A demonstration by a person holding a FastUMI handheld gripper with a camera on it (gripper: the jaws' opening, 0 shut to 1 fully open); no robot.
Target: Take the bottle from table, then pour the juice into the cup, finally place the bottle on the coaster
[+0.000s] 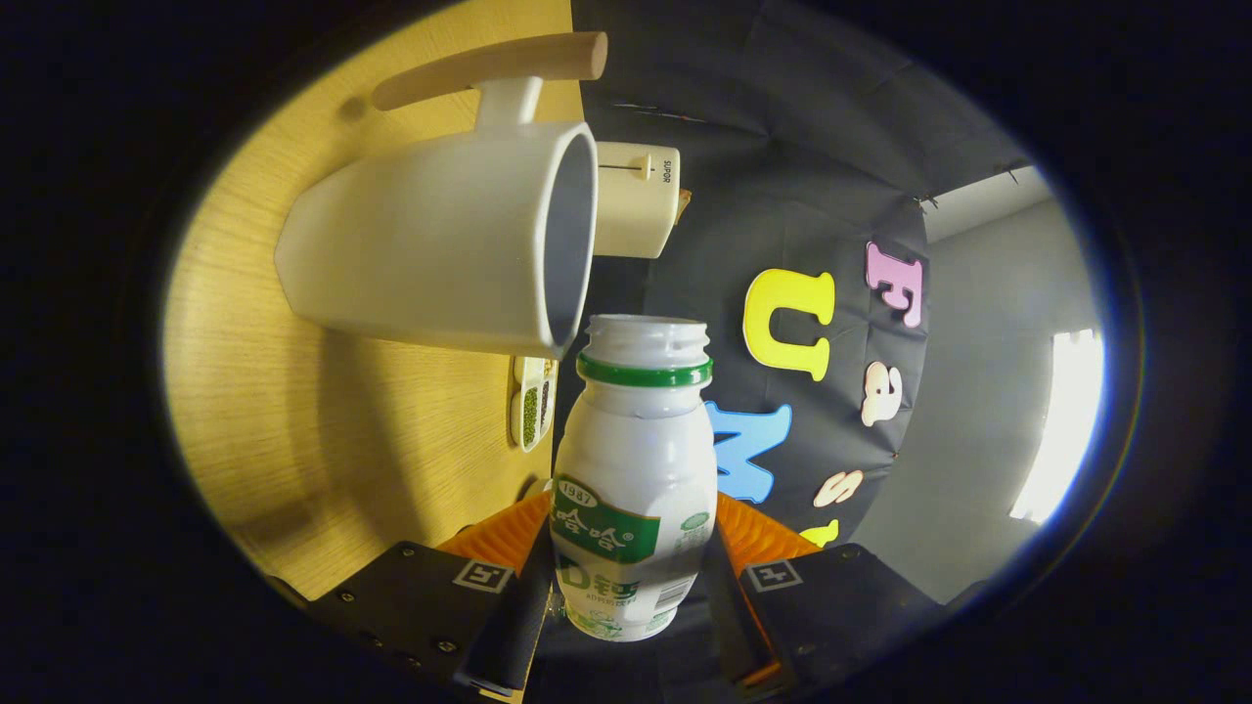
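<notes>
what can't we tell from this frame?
- Juice level or flow: bottle is opaque, its mouth edge-on beside the cup rim.
- Cup contents: the inside is in shadow.
- Bottle base: hidden between the gripper jaws, which press both its sides.
- Small dish beyond the cup: partly behind the cup, too small to read.
- Pale container behind the cup: partly hidden.
</notes>
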